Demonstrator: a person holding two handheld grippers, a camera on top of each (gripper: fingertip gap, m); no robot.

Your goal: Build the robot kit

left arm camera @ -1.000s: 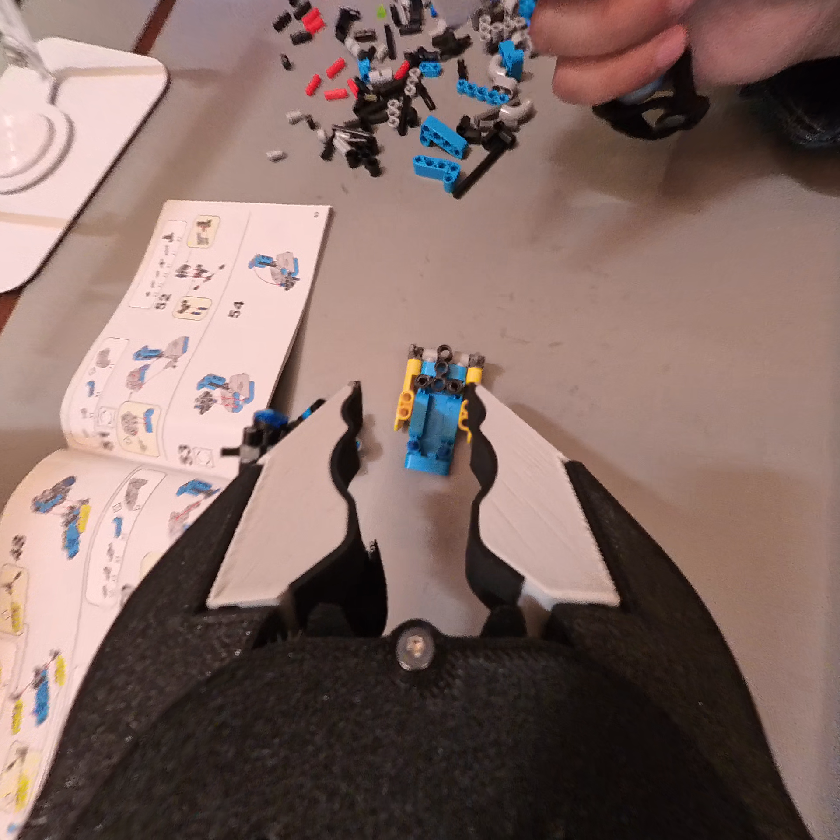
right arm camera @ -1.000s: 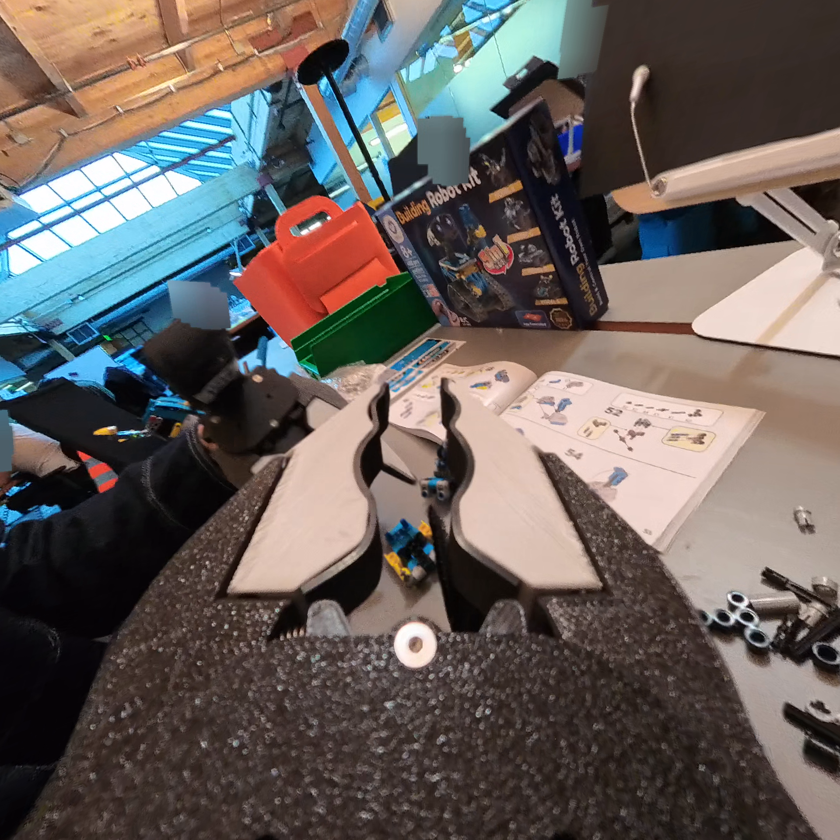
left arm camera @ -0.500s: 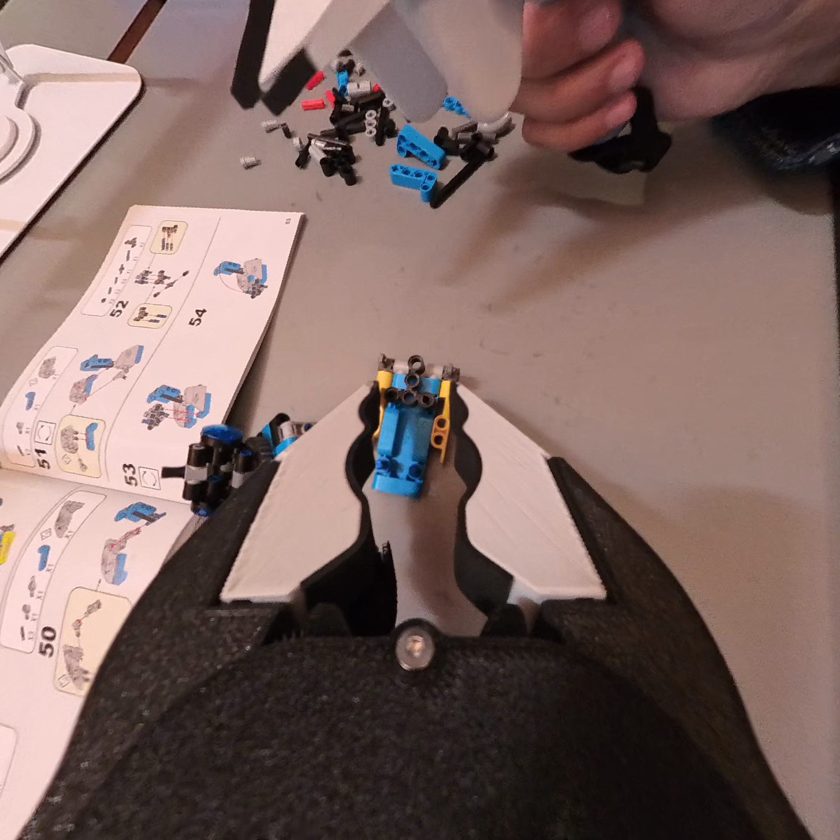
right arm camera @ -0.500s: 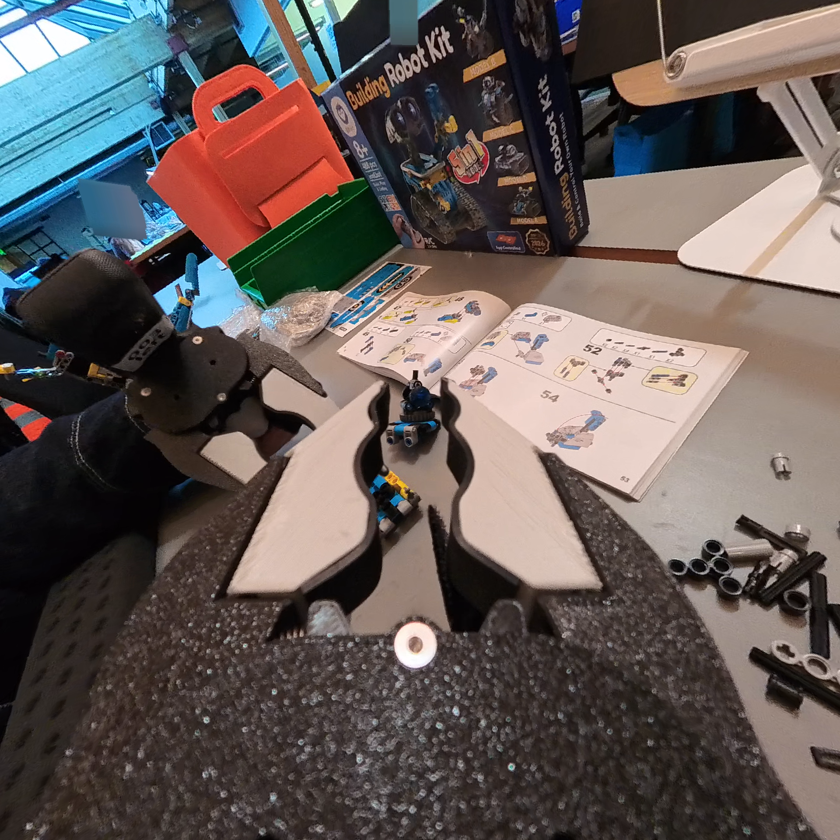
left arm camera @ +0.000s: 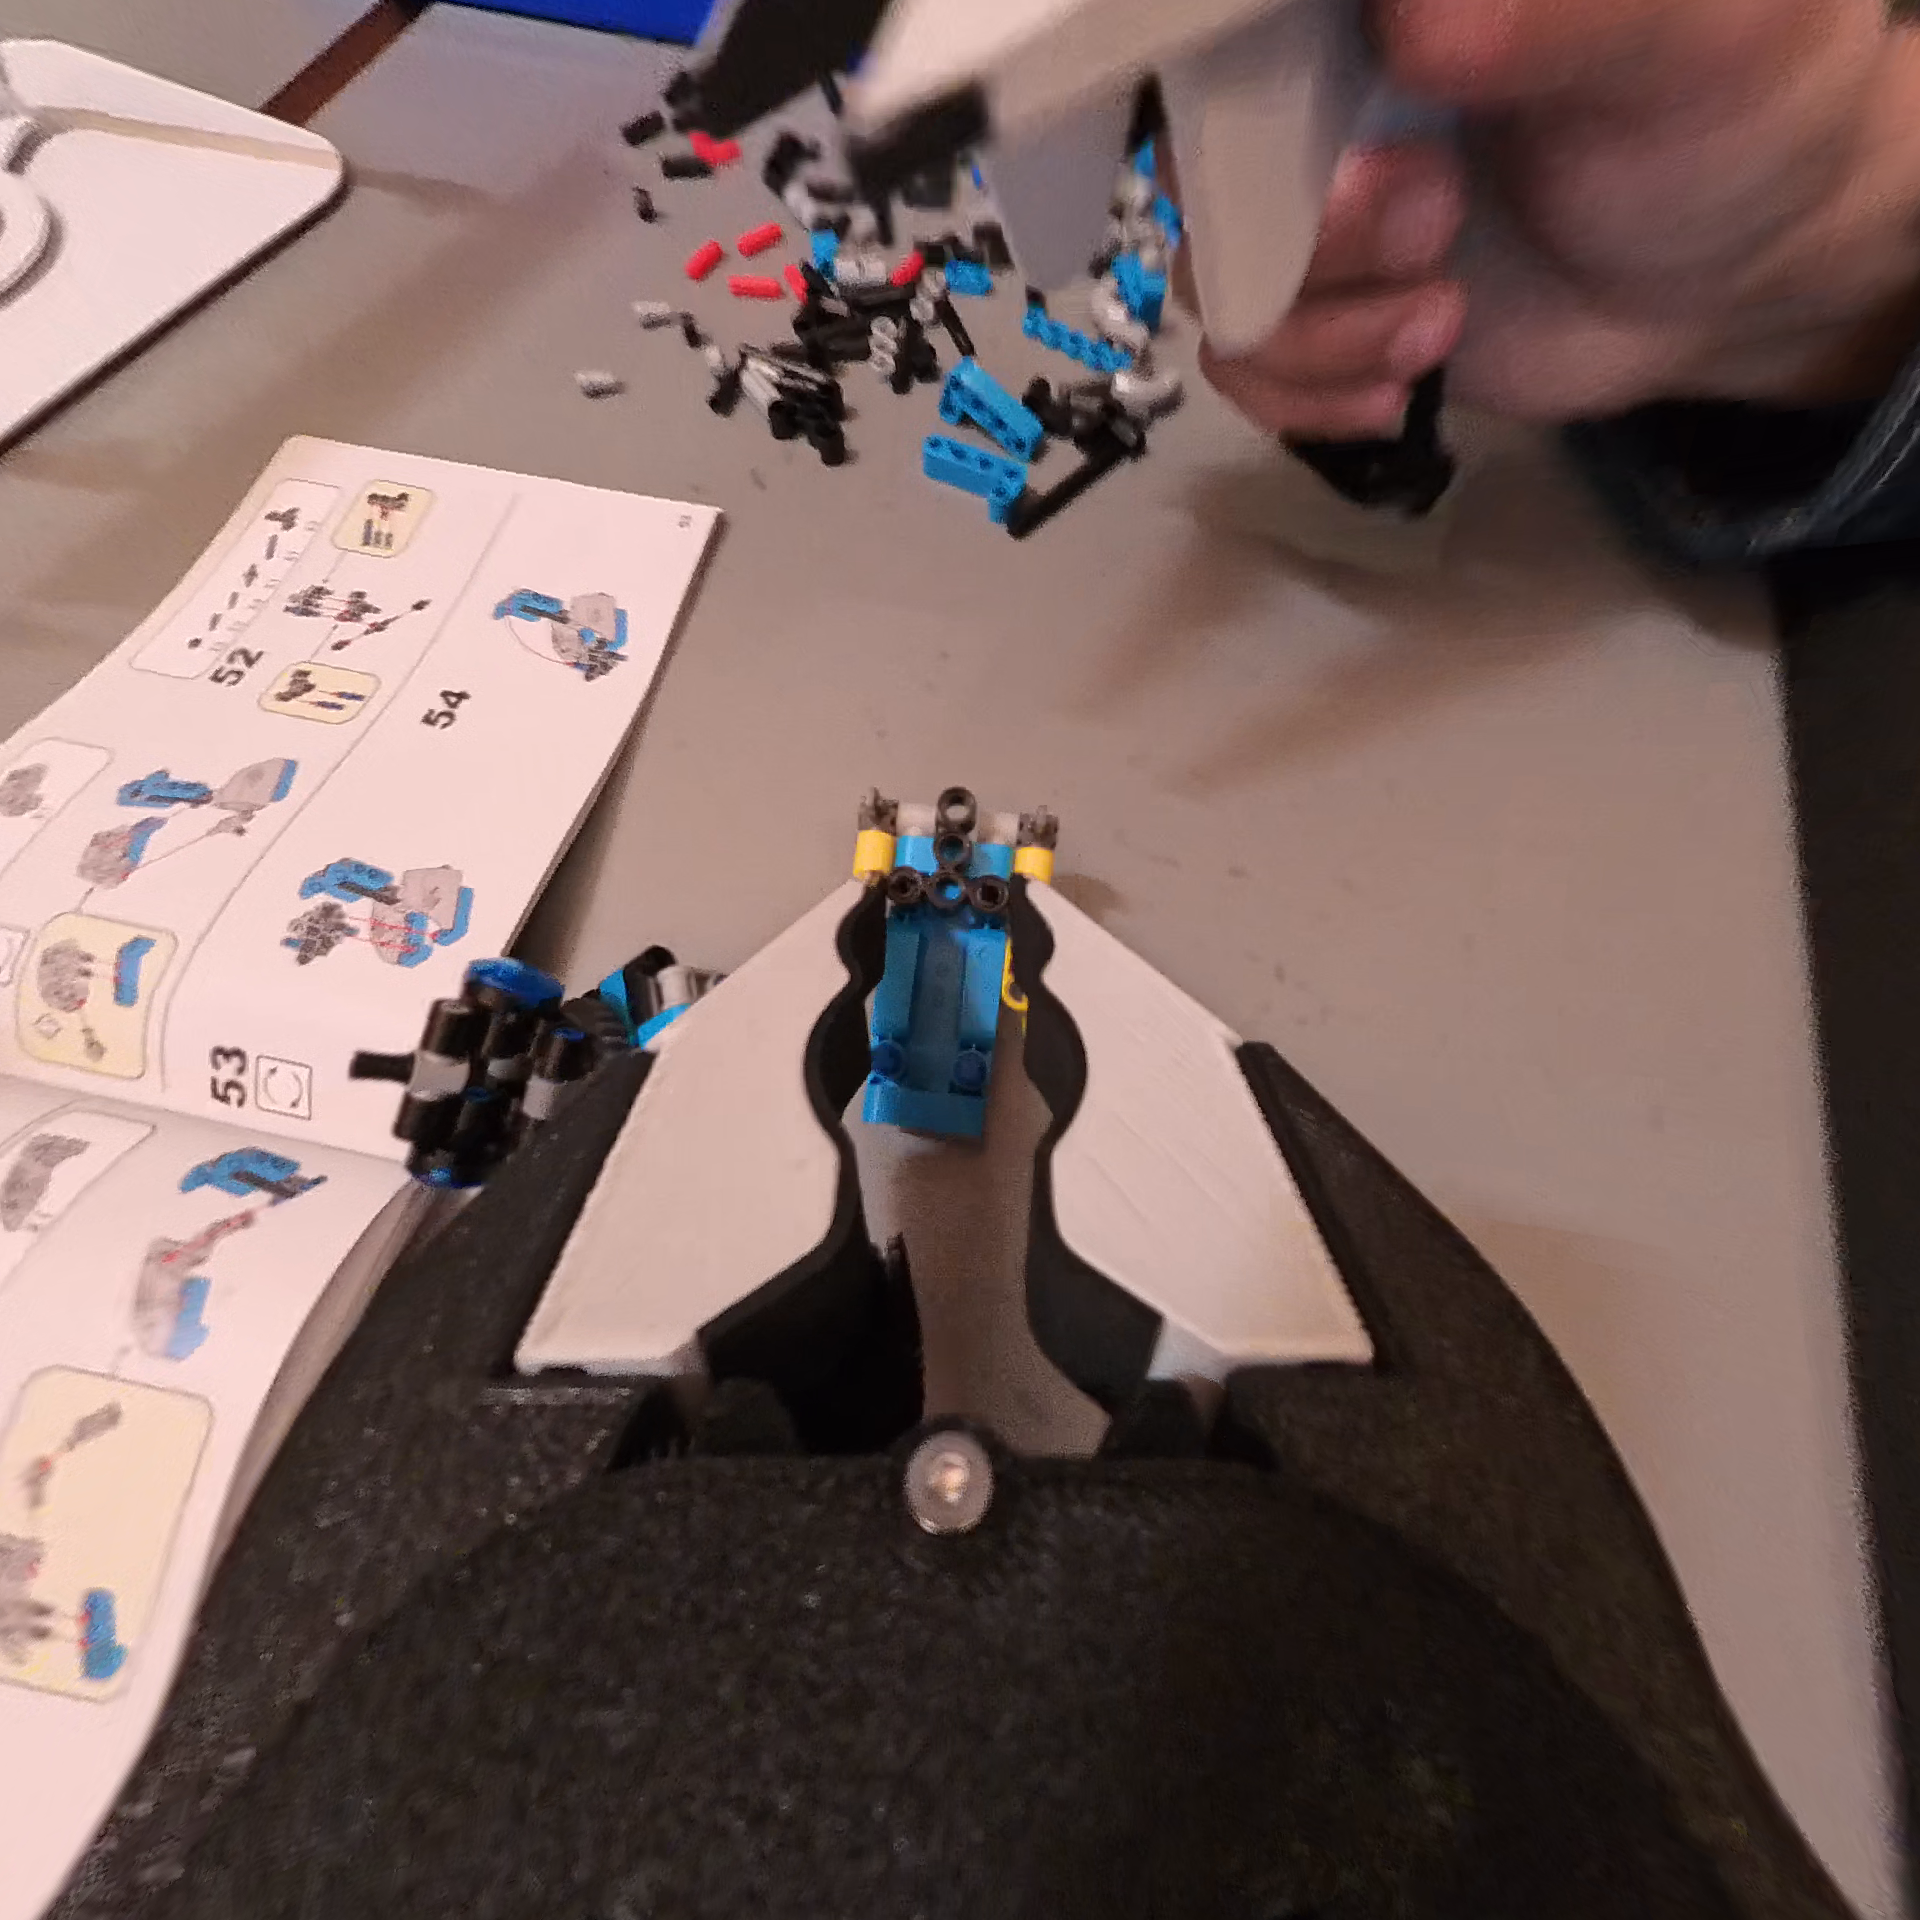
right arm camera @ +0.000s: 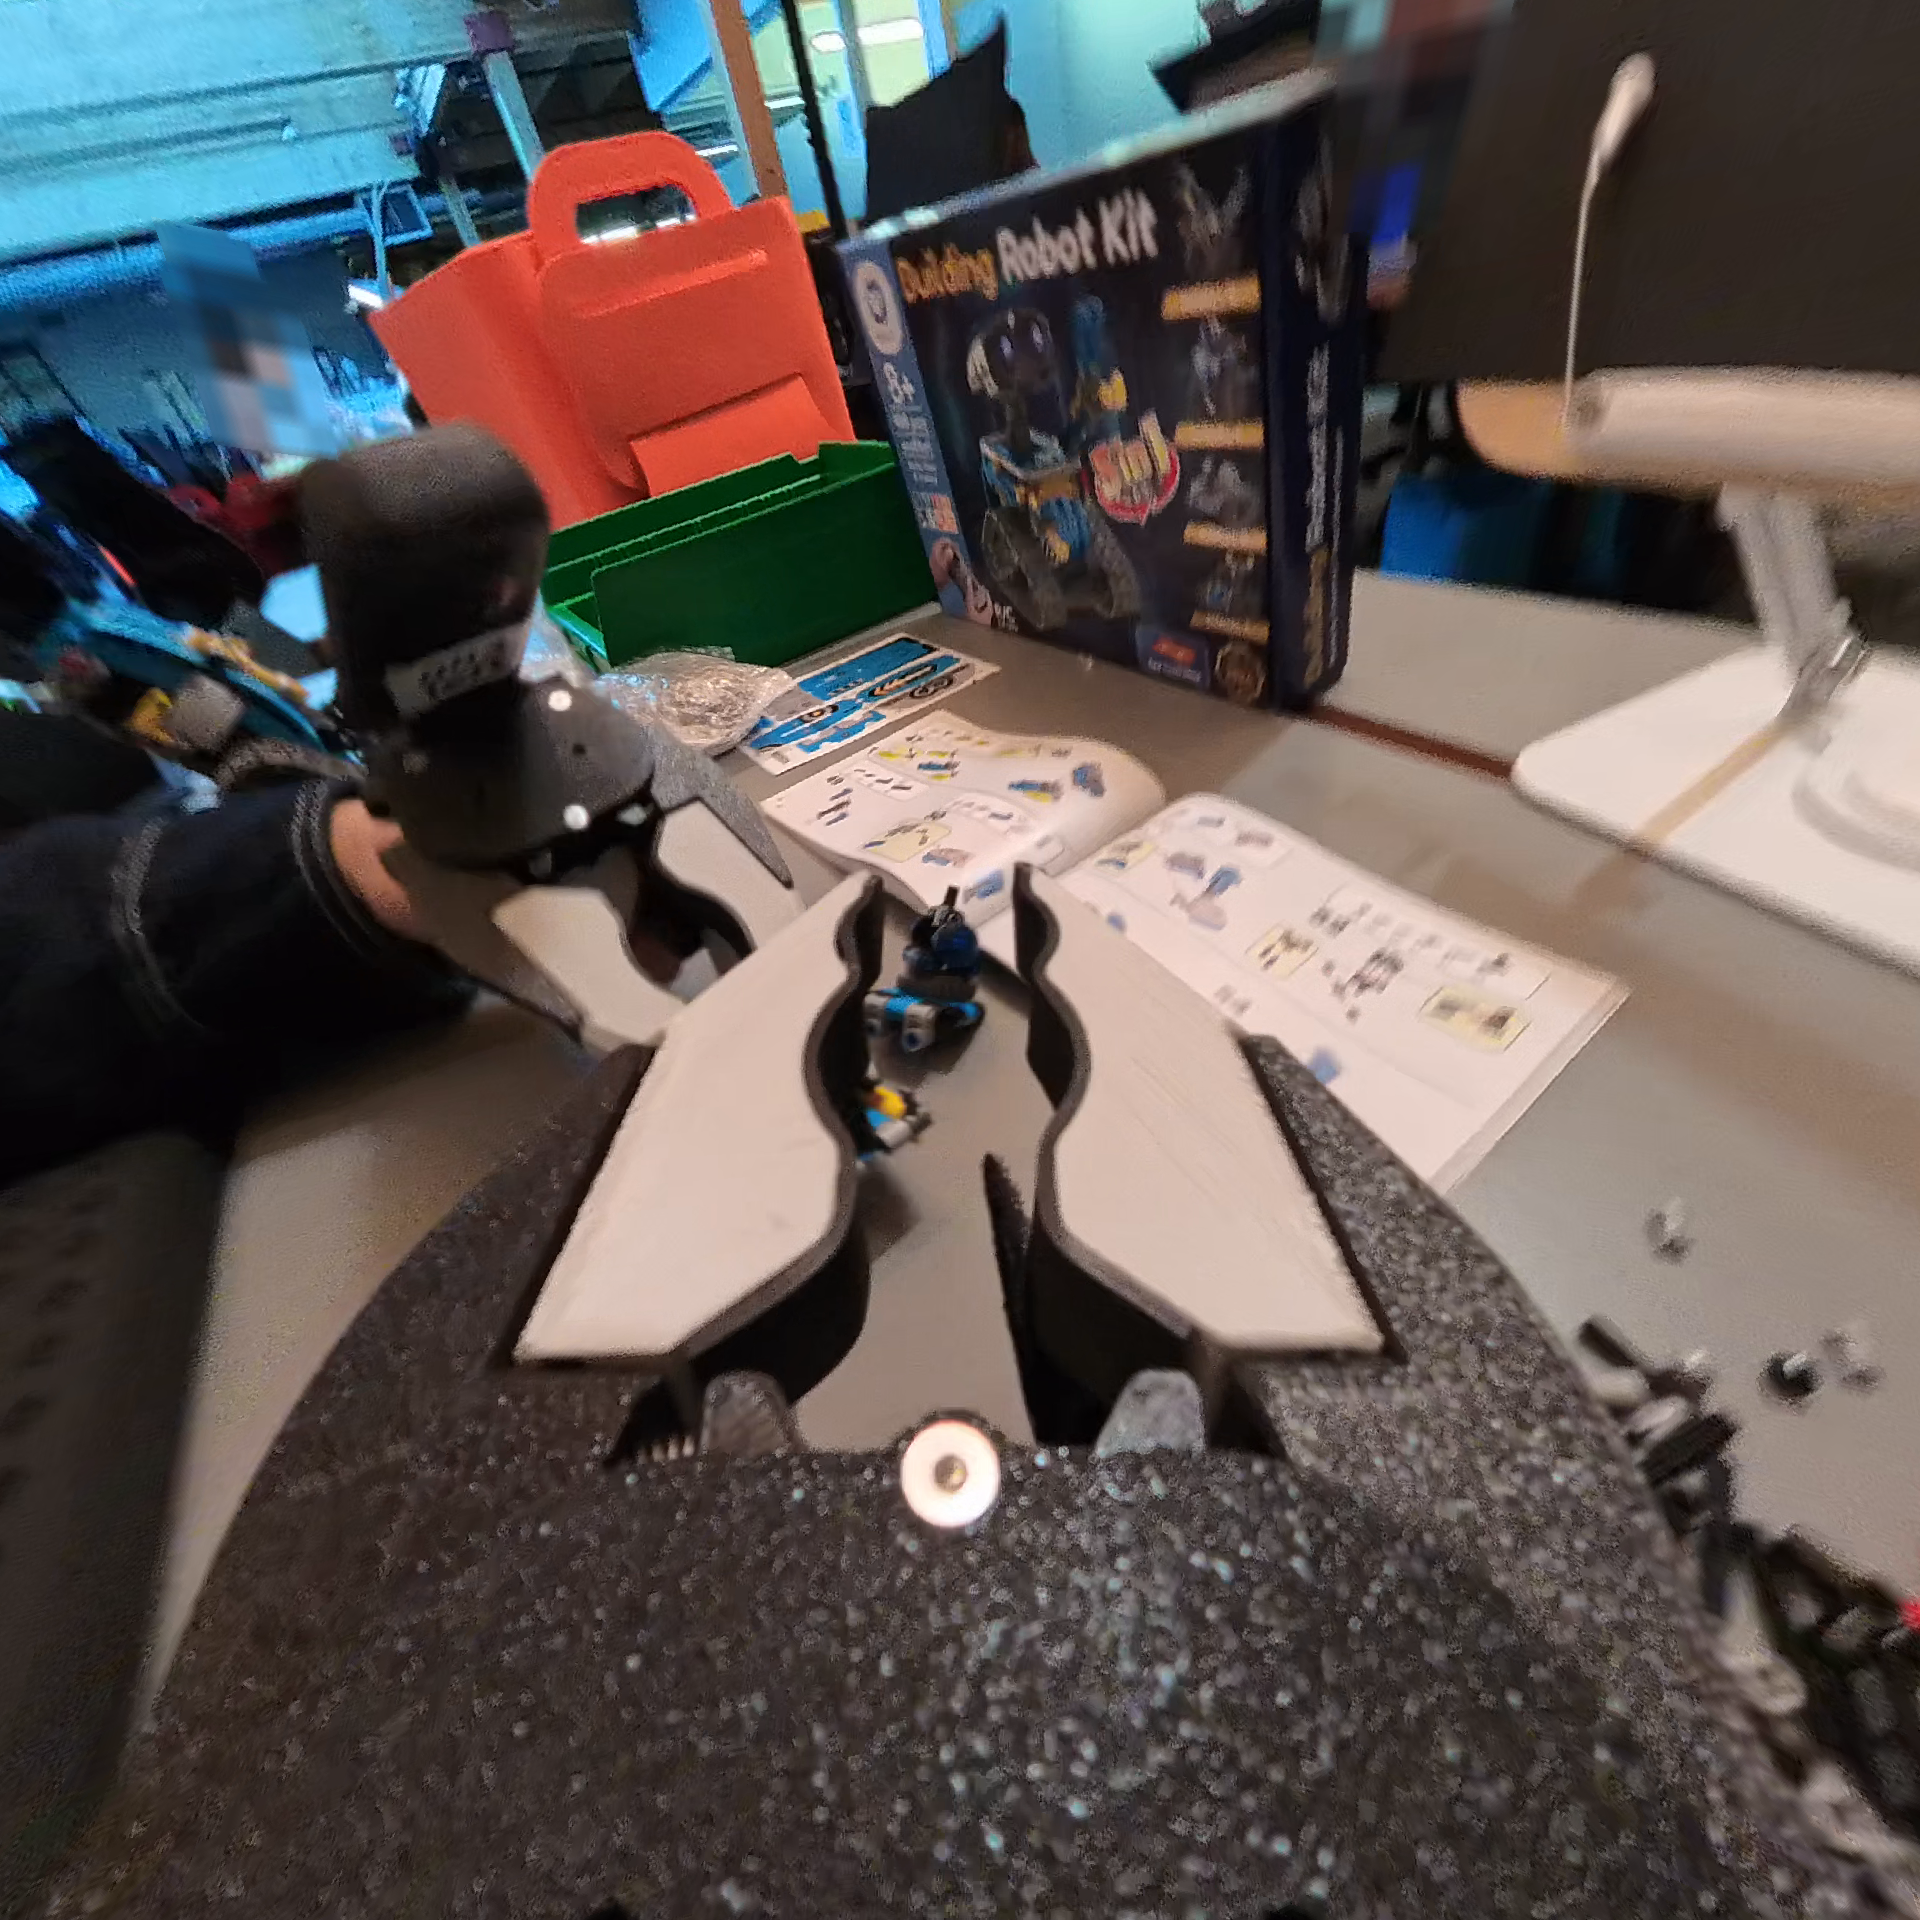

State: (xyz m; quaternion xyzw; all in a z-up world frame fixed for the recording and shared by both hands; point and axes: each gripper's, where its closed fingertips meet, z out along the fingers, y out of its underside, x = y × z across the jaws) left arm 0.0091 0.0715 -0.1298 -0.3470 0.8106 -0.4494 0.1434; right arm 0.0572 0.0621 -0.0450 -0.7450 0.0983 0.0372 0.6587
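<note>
In the left wrist view my left gripper (left arm camera: 945, 899) is shut on a small blue and yellow brick assembly (left arm camera: 935, 997) that rests on the grey table (left arm camera: 1299, 831). Its yellow and black front end sticks out past the fingertips. A black and blue wheeled sub-assembly (left arm camera: 488, 1060) lies just left of the left finger, on the edge of the open instruction booklet (left arm camera: 312, 779). My right gripper (right arm camera: 945, 883) is open and empty, hovering above the table. The wheeled sub-assembly (right arm camera: 930, 987) and the held assembly (right arm camera: 888, 1117) show through its gap. It appears blurred at the top of the left wrist view (left arm camera: 1039, 135).
A pile of loose black, blue, red and grey parts (left arm camera: 914, 312) lies beyond the booklet. A white stand base (left arm camera: 135, 208) sits at far left. A dark kit box (right arm camera: 1122, 436), an orange bag (right arm camera: 644, 343), a green bin (right arm camera: 748, 561) and a sticker sheet (right arm camera: 873, 675) stand at the back.
My left gripper moved forward and closed its fingers around the blue and yellow assembly. My right gripper tilted down and swung in over the parts pile, staying open.
</note>
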